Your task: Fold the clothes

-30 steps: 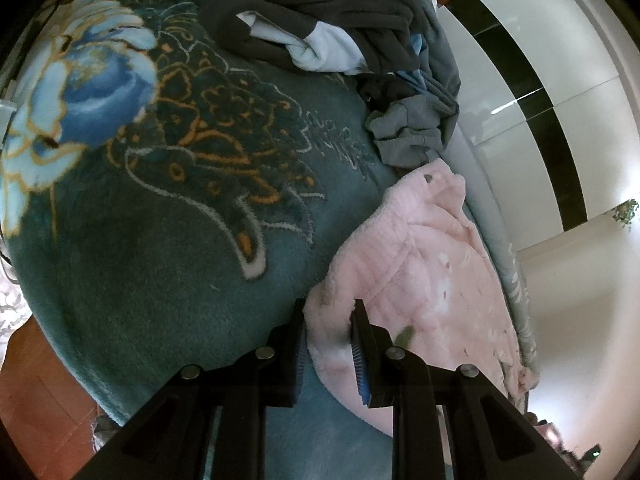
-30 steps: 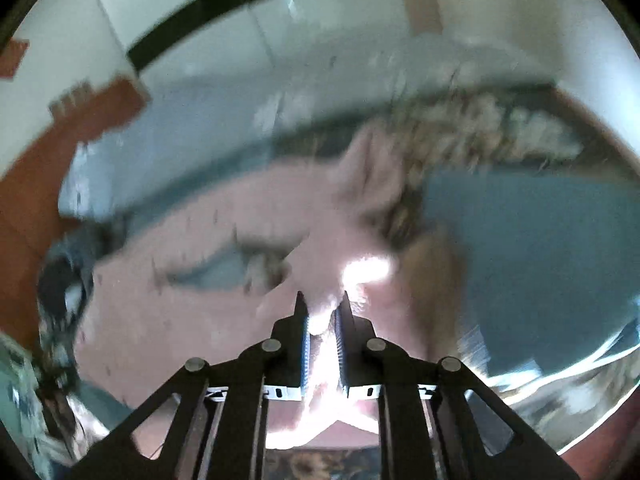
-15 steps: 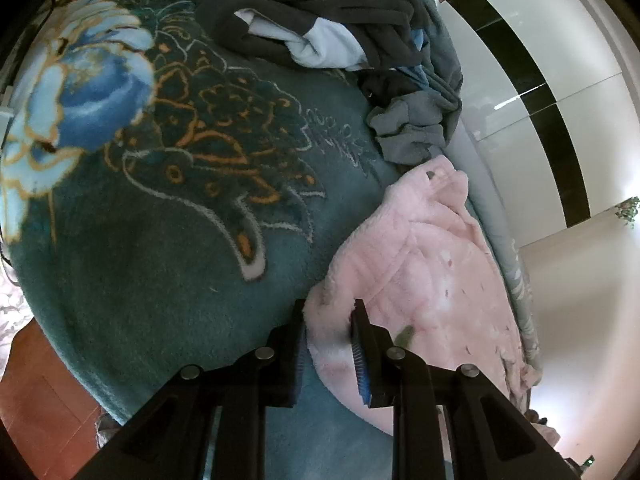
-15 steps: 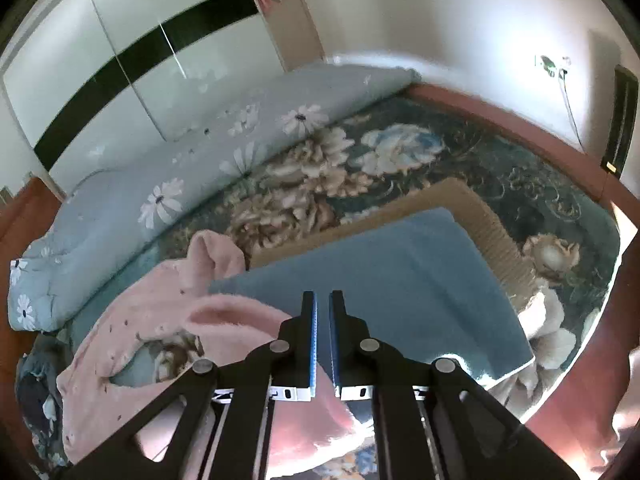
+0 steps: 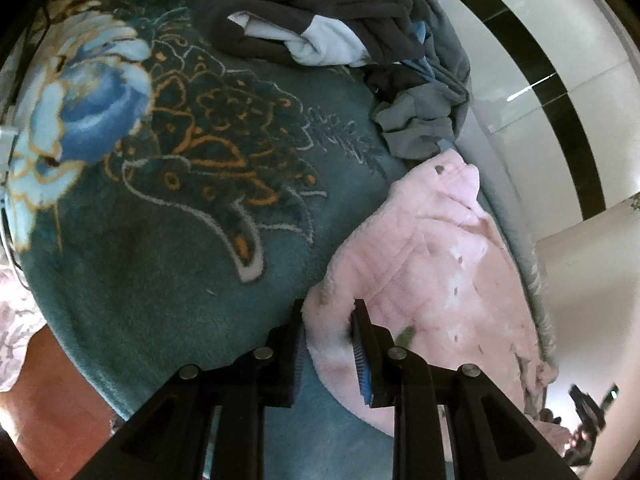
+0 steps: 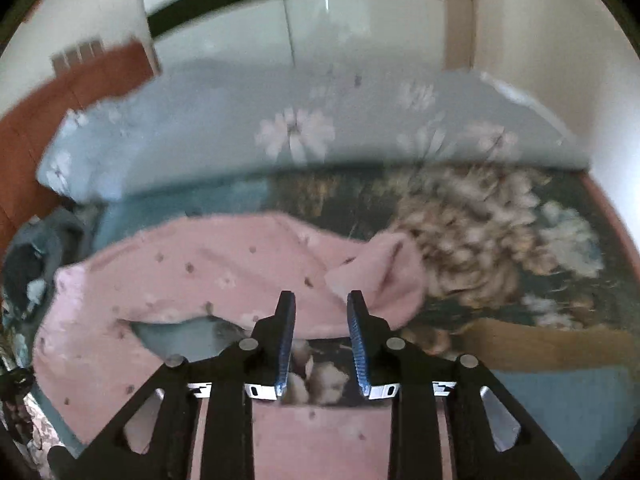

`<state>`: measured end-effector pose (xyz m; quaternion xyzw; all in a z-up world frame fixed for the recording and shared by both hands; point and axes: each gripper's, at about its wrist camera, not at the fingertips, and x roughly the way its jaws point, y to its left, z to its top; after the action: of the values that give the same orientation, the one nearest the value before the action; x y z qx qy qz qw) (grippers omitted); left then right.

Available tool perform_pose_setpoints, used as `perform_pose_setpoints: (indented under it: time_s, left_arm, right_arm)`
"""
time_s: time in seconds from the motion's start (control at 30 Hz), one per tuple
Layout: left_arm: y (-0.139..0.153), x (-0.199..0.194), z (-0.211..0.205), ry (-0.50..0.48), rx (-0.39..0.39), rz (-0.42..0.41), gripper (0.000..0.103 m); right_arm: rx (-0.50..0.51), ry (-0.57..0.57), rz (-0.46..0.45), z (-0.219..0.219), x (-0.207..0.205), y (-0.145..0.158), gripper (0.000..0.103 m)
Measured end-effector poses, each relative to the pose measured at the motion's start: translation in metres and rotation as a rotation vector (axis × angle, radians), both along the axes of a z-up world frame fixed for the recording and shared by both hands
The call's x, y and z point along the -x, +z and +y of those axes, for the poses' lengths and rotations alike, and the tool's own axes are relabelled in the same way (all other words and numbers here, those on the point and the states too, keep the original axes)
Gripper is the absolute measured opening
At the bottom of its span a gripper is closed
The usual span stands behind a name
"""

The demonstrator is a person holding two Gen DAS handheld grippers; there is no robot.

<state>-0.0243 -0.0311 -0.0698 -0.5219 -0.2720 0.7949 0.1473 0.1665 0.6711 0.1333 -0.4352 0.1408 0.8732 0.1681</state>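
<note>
A fluffy pink garment (image 5: pixel 432 268) lies spread on a teal floral blanket (image 5: pixel 168 184). My left gripper (image 5: pixel 326 312) is shut on the garment's near corner, with pink fleece pinched between its fingers. In the right wrist view the same pink garment (image 6: pixel 192 268) stretches across the bed, one sleeve (image 6: pixel 380 276) flopped to the right. My right gripper (image 6: pixel 321 300) hovers over it, open, with nothing between its blue pads.
A heap of dark grey and light blue clothes (image 5: pixel 340 28) sits at the far end of the blanket. A pale blue flowered quilt (image 6: pixel 296 128) lies by the wardrobe (image 6: pixel 296 12). A folded blue item (image 6: pixel 568 408) rests on a tan one (image 6: pixel 532 344) at right.
My right gripper has opened and let the pink fabric go, and its view has swung back over the garment. The left gripper keeps its hold, hardly moved.
</note>
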Motion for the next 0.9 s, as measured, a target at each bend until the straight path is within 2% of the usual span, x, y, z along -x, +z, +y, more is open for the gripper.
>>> perform_pose_setpoints:
  time_s: [0.07,0.13,0.17,0.2,0.23,0.43,0.47,0.53,0.57,0.63,0.73,0.8,0.9]
  left_arm:
    - [0.001,0.001,0.003,0.000,0.021,-0.003,0.025]
    - [0.002,0.001,0.005,0.006,0.035,-0.005,0.026]
    - [0.003,0.001,0.006,0.009,0.040,-0.006,0.026]
    - [0.003,0.001,0.008,0.011,0.050,-0.005,0.026]
    - [0.004,0.001,0.011,0.014,0.062,-0.003,0.027]
    - [0.007,-0.002,0.021,0.025,0.118,0.010,0.028]
    - [0.007,-0.002,0.022,0.030,0.117,0.008,0.028]
    - [0.007,-0.002,0.023,0.038,0.118,0.005,0.028]
    - [0.007,-0.002,0.024,0.039,0.122,0.004,0.028]
    - [0.008,-0.002,0.025,0.042,0.131,0.003,0.028]
    - [0.009,-0.002,0.028,0.045,0.144,0.000,0.028]
    - [0.009,-0.002,0.029,0.048,0.151,0.000,0.028]
    - [0.009,-0.003,0.029,0.053,0.155,0.000,0.028]
  right_arm:
    - [0.036,-0.057,-0.071,0.018,0.023,-0.030,0.028]
    - [0.025,-0.090,-0.097,0.031,0.036,-0.047,0.029]
    - [0.014,-0.103,-0.112,0.038,0.042,-0.054,0.031]
    - [0.012,-0.113,-0.125,0.044,0.047,-0.061,0.040]
    - [0.018,-0.122,-0.132,0.049,0.050,-0.066,0.043]
    - [0.080,-0.139,-0.140,0.066,0.063,-0.084,0.043]
    - [0.104,-0.137,-0.133,0.068,0.065,-0.086,0.042]
    - [0.152,-0.132,-0.120,0.072,0.069,-0.088,0.014]
    - [0.176,-0.130,-0.113,0.074,0.070,-0.090,0.013]
    - [0.241,-0.140,-0.060,0.083,0.072,-0.085,0.011]
    - [0.322,-0.196,0.095,0.104,0.070,-0.063,0.011]
    - [0.331,-0.283,0.207,0.125,0.064,-0.045,0.011]
    - [0.367,-0.415,0.306,0.158,0.056,-0.031,0.011]
